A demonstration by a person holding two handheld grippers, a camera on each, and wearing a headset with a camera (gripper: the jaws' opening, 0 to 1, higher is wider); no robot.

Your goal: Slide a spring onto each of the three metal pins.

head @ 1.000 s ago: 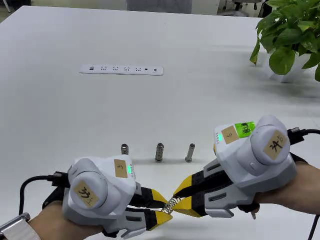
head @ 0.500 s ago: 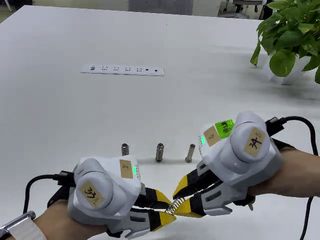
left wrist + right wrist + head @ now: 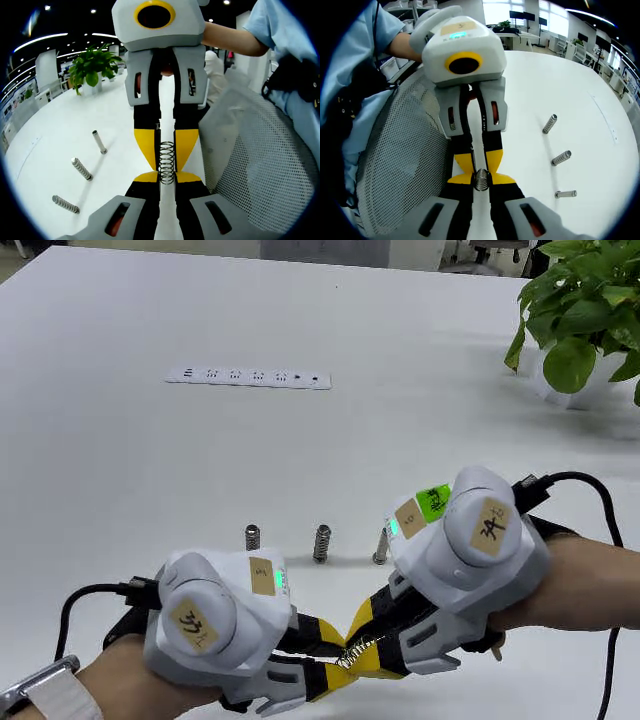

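**Item: loose spring (image 3: pixel 350 654).** Held low and near the person, above the front edge of the white surface (image 3: pixel 400 390). It is well short of the row of pins.

**Left claw (image 3: pixel 335 656).** Clamped on one end of the spring. In the left gripper view the coil rises straight out from between its two yellow tips.

**Right claw (image 3: pixel 362 644).** Half a second ago its jaws stood wide open around the spring's free end. They have now drawn in, and both tips press the coil, so it appears clamped on too. The whole gripper has also come lower and closer to the left one, and the two now meet tip to tip.

**Left pin (image 3: pixel 252 537), middle pin (image 3: pixel 321 542).** Each stands upright on the surface and already carries a spring. Neither has changed.

**Right pin (image 3: pixel 381 546).** Bare. It is partly hidden behind the right gripper's body in the head view and shows smooth in both gripper views.

**Reading.** The spring is passing from left claw to right claw. Two of the three pins are done. What probably remains is for the left claw to let go and the right to carry the coil to the bare pin. With both claws pinching at once, a pull apart could stretch the coil or flick it loose.
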